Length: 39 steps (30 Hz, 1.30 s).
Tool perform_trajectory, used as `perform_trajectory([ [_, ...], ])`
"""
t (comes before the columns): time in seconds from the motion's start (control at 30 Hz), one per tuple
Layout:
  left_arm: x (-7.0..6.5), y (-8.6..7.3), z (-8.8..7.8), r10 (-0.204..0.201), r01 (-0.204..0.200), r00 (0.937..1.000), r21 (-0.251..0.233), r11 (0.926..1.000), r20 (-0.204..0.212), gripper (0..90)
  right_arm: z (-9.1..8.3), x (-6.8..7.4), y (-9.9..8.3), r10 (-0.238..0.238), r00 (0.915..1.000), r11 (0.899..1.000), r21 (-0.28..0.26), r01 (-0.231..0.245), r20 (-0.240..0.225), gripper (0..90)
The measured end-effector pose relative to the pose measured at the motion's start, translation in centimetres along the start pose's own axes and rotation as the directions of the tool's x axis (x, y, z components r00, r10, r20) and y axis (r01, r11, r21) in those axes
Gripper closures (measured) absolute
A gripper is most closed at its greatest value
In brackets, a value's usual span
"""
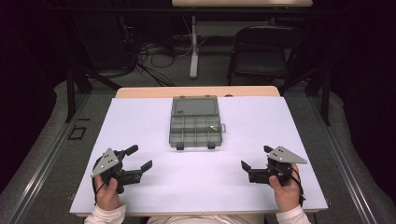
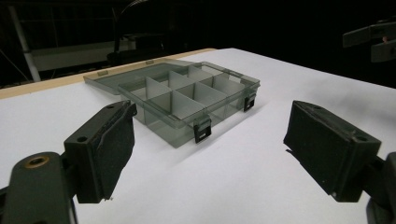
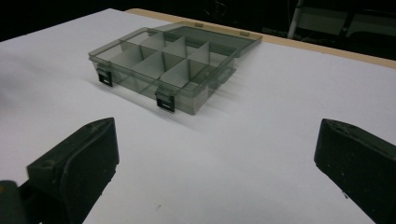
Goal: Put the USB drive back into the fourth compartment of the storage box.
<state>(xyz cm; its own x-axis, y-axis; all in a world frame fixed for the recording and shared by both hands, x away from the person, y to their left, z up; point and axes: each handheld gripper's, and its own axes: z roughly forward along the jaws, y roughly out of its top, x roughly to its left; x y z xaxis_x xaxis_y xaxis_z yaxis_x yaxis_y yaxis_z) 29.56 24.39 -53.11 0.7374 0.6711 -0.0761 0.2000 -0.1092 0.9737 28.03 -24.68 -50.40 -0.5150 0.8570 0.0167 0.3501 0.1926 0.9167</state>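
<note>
**Organizer box is open, nothing really started yet**

So here's where things stand. The smoky clear organizer box (image 1: 195,122) sits out in the middle of the white worktop (image 1: 140,186), toward the far edge, with its lid (image 1: 195,106) already flipped back flat behind it. The two black latches (image 2: 202,129) on the near side hang loose. In the high view there's one small light-colored item (image 1: 215,128) in a right-hand compartment, too tiny to tell what it is. The other compartments look empty from what I can see.

Both tools are parked well back from the box, near the person's edge. The left gripper (image 1: 135,157) has its fingers (image 2: 109,149) spread wide with nothing between them, and the right gripper (image 1: 254,157) is the same: fingers (image 3: 84,158) wide apart, holding nothing.

My read: the opening part is done, and whatever comes next with the box (closing it, latching it, or handling that little piece) hasn't begun. Both hands are basically at the start line.
</note>
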Motion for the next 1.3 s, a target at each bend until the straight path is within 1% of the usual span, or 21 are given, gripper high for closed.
perform_trajectory([
  [0.07, 0.0, 0.0, 0.1, 0.002, -0.002, 1.0000, 0.002, 1.0000, 0.003, 15.7, -0.1, -0.4, -0.4, 0.004, 0.9999, 1.000, -0.005, -0.004, 0.010, 0.0],
  [0.23, 0.0, 0.0, 0.2, 0.002, -0.002, 1.0000, -0.001, 1.0000, 0.000, 15.7, -0.3, -1.4, -1.2, 0.038, 0.9984, 0.999, -0.006, -0.038, 0.041, 0.0],
  [0.27, 0.0, 0.0, 0.2, 0.004, -0.004, 1.0000, 0.000, 1.0000, 0.000, 15.7, -0.3, -1.6, -1.4, 0.051, 0.9978, 0.999, -0.010, -0.051, 0.042, 0.0],
  [0.37, 0.0, 0.1, 0.2, 0.011, -0.011, 0.9999, 0.002, 0.9999, 0.004, 15.7, -0.2, -2.3, -1.7, 0.078, 0.9960, 0.997, -0.001, -0.078, 0.042, 0.0],
  [0.5, -0.1, 0.1, 0.3, 0.015, -0.015, 0.9997, 0.005, 0.9999, 0.017, 15.7, -0.1, -2.7, -2.2, 0.103, 0.9933, 0.995, -0.003, -0.103, 0.054, 0.0],
  [0.53, -0.1, 0.1, 0.3, 0.016, -0.016, 0.9998, 0.007, 0.9998, 0.015, 15.7, -0.2, -2.9, -2.3, 0.108, 0.9924, 0.994, 0.007, -0.109, 0.059, 0.1],
  [0.6, -0.1, 0.1, 0.3, 0.016, -0.016, 0.9998, 0.007, 0.9998, 0.015, 15.7, -0.2, -3.0, -2.6, 0.130, 0.9902, 0.991, 0.004, -0.130, 0.052, 0.1],
  [0.8, -0.1, 0.1, 0.3, 0.022, -0.023, 0.9997, 0.015, 0.9996, 0.010, 15.7, -0.4, -3.6, -3.1, 0.140, 0.9874, 0.990, 0.000, -0.140, 0.075, 0.5],
  [0.87, -0.1, 0.1, 0.3, 0.023, -0.023, 0.9997, 0.016, 0.9996, 0.008, 15.7, -0.2, -3.8, -3.3, 0.149, 0.9853, 0.989, 0.000, -0.149, 0.084, 1.2],
  [0.9, -0.1, 0.1, 0.3, 0.022, -0.022, 0.9997, 0.015, 0.9996, 0.008, 15.7, 0.0, -3.9, -3.5, 0.162, 0.9836, 0.987, 0.008, -0.163, 0.080, 1.4],
  [0.97, 0.0, 0.0, 0.4, 0.019, -0.019, 0.9998, 0.011, 0.9998, 0.011, 15.7, 0.1, -3.9, -3.6, 0.163, 0.9832, 0.986, 0.011, -0.165, 0.082, 1.4],
  [1.0, 0.0, 0.0, 0.4, 0.017, -0.018, 0.9998, 0.012, 0.9998, 0.010, 15.7, 0.2, -3.9, -3.6, 0.159, 0.9837, 0.987, 0.025, -0.161, 0.085, 1.5],
  [1.1, 0.0, 0.0, 0.3, 0.017, -0.017, 0.9998, 0.012, 0.9998, 0.008, 15.7, 0.3, -3.8, -3.7, 0.152, 0.9845, 0.988, 0.029, -0.155, 0.088, 1.5],
  [1.3, 0.0, 0.0, 0.3, 0.009, -0.009, 1.0000, 0.020, 0.9998, 0.003, 15.7, 0.6, -3.9, -3.8, 0.157, 0.9836, 0.986, 0.043, -0.161, 0.089, 1.5],
])
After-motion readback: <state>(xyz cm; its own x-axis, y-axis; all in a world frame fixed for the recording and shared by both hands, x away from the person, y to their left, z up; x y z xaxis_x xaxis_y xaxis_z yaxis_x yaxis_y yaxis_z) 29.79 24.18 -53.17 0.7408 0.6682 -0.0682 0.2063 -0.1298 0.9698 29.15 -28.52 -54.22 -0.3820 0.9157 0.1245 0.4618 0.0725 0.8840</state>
